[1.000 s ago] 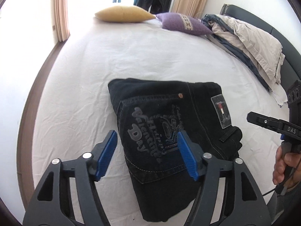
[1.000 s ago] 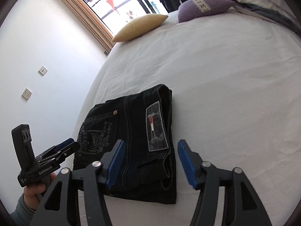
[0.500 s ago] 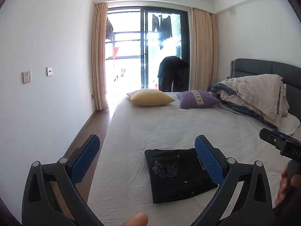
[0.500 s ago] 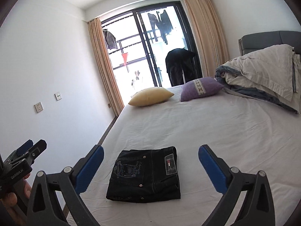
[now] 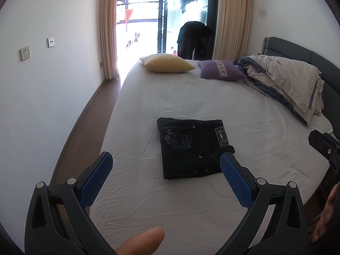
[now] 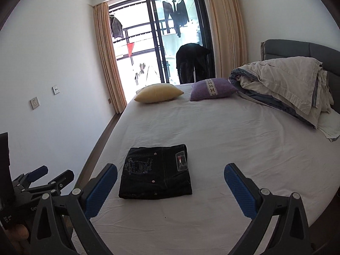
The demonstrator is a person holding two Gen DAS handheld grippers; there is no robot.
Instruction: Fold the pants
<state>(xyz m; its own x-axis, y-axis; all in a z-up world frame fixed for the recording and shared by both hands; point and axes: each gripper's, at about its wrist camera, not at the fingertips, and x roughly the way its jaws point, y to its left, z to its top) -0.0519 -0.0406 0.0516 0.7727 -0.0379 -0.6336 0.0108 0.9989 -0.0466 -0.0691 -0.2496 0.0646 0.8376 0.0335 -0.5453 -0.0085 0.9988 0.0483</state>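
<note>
at the lower middle of both frames: the pants (image 5: 192, 147) lie as a compact dark square on the bed (image 5: 244, 110), back pocket print and small label patch facing up.
pants, right wrist view: the pants (image 6: 156, 172) sit between my two blue pads in the picture, but well beyond them on the sheet, touched by nothing.
left gripper: the left gripper (image 5: 166, 180) is released, jaws spread wide, nothing between them. they have just been opening; a second ago they stood narrower and close over the denim.
right gripper: the right gripper (image 6: 170, 188) is likewise let go and empty, and its jaws have just been opening too.
what changed: a second ago both cameras were filled with the jeans. now the whole room shows, window in the upper middle, and the pants look small. i have pulled both hands up and away.
each hand seen by the other: left gripper (image 6: 42, 180) at lower left of the right view; right gripper (image 5: 325, 146) at the right edge of the left view, both clear of the cloth.
what it means: i judge the fold done. the bundle holds its shape with no leg trailing out.
remaining: at most a check that the edges stay square.
bystanders: yellow pillow (image 5: 167, 63), purple pillow (image 5: 222, 70) and heaped duvet (image 5: 284, 80) in the upper right, well apart from the pants.
</note>
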